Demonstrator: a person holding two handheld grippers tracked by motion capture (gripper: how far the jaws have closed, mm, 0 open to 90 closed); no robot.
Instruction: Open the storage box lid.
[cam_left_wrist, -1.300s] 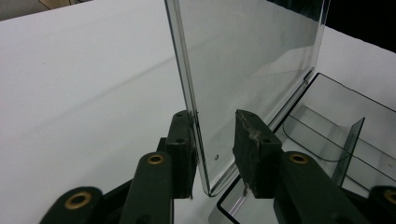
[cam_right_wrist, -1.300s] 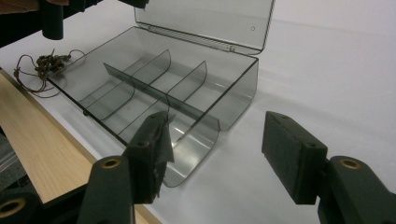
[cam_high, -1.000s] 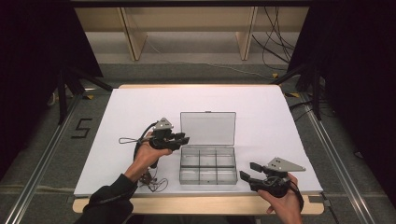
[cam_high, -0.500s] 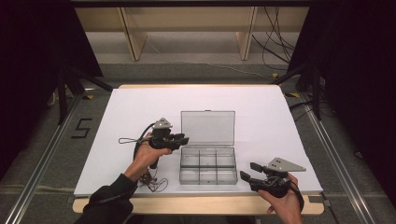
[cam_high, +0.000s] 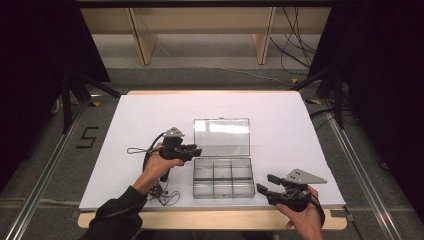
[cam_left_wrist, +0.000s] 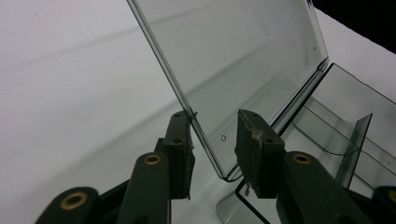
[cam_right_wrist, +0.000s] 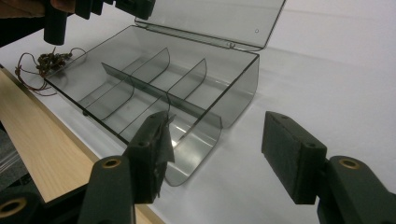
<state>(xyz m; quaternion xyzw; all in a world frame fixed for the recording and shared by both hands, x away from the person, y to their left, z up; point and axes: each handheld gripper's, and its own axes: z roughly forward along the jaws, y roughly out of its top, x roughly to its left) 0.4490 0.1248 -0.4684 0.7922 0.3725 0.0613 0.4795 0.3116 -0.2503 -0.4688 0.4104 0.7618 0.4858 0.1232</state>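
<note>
A clear plastic box (cam_high: 222, 179) with several compartments sits on the white table near the front edge, and its lid (cam_high: 221, 136) is swung open toward the back. My left gripper (cam_high: 194, 150) is at the lid's left corner. In the left gripper view it (cam_left_wrist: 215, 119) is open, its jaws straddling the lid's (cam_left_wrist: 243, 60) corner edge with a gap on the right side. My right gripper (cam_high: 265, 184) is low at the box's front right corner. Its jaws (cam_right_wrist: 219, 119) stand wide open, with the box's rounded corner (cam_right_wrist: 196, 140) just ahead of them and nothing held.
A small tangle of brown wire and beads (cam_high: 163, 192) lies left of the box near the front edge, also visible as the tangle (cam_right_wrist: 50, 60) in the right gripper view. The wooden table edge (cam_right_wrist: 42, 149) runs close along the box. White tabletop (cam_high: 300, 125) spreads behind and beside the box.
</note>
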